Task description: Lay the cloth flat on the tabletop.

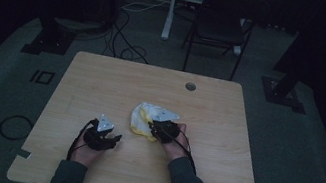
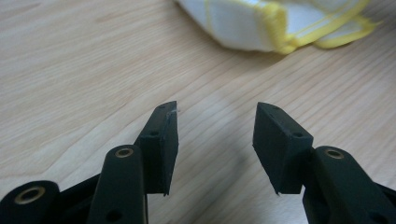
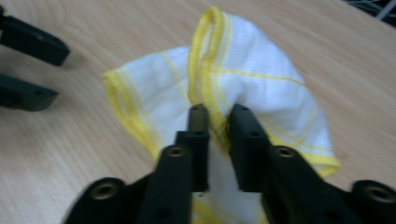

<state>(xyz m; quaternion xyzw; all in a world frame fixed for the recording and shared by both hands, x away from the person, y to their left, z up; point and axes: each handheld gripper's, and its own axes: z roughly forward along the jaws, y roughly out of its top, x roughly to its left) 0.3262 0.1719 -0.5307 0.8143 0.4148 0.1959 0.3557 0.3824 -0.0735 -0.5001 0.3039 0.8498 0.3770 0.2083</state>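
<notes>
Dim room hides everything beyond my bench (image 1: 102,81). One cloth (image 3: 261,88) lies mid-bench, its lower part hidden by my right hand-held gripper (image 3: 218,116), clamped on its yellow hem. My left hand-held gripper (image 2: 215,122) stands apart, holding nothing.

Cloth (image 1: 146,117) on the table (image 1: 102,81) (mid-right), right hand-held gripper (image 1: 158,128) at it, left hand-held gripper (image 1: 111,139) beside

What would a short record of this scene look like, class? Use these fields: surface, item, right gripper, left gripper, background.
surface: light wooden table
item: white cloth with yellow hem, crumpled near the table's middle
right gripper: right gripper pinches a raised fold of the cloth's yellow hem between nearly closed jaws
left gripper: left gripper with jaws apart over bare wood, nothing between them, cloth lying ahead
background: black folding chair beyond the table
</notes>
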